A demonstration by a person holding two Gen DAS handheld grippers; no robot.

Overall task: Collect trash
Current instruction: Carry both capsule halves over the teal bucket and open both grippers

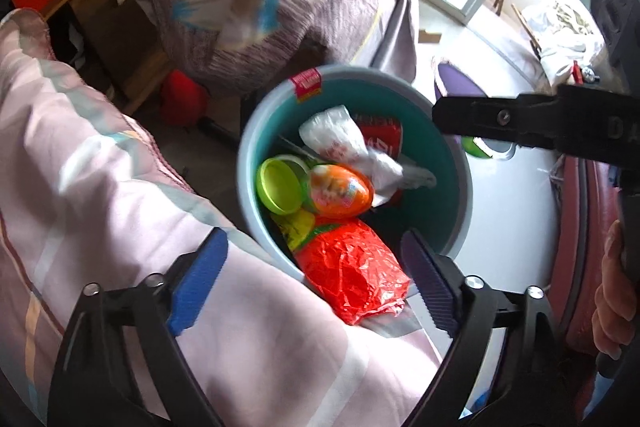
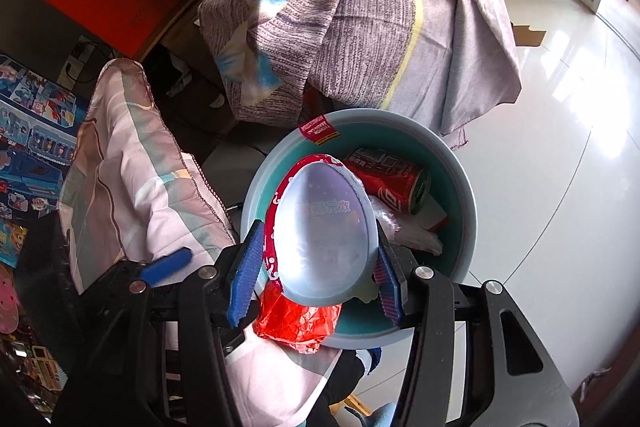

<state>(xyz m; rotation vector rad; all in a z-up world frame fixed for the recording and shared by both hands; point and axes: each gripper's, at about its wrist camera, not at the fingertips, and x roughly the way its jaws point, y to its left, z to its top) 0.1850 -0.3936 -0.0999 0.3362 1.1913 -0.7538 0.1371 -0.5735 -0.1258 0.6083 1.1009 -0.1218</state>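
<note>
Low in the right wrist view, right tool clamped on an egg-shaped plastic shell half, poised over the teal bin. In the left wrist view, left tool spread wide and empty above a red wrapper at the near rim. Step judged: dropping; next, likely part the right jaws so the shell falls beside the red can, mid-frame.

The glossy white floor carries a round blue bin. Just beside the bin stands a bed with a pink quilt, and its edge overlaps the bin's rim. A piece of cardboard lies farther away on the floor.
</note>
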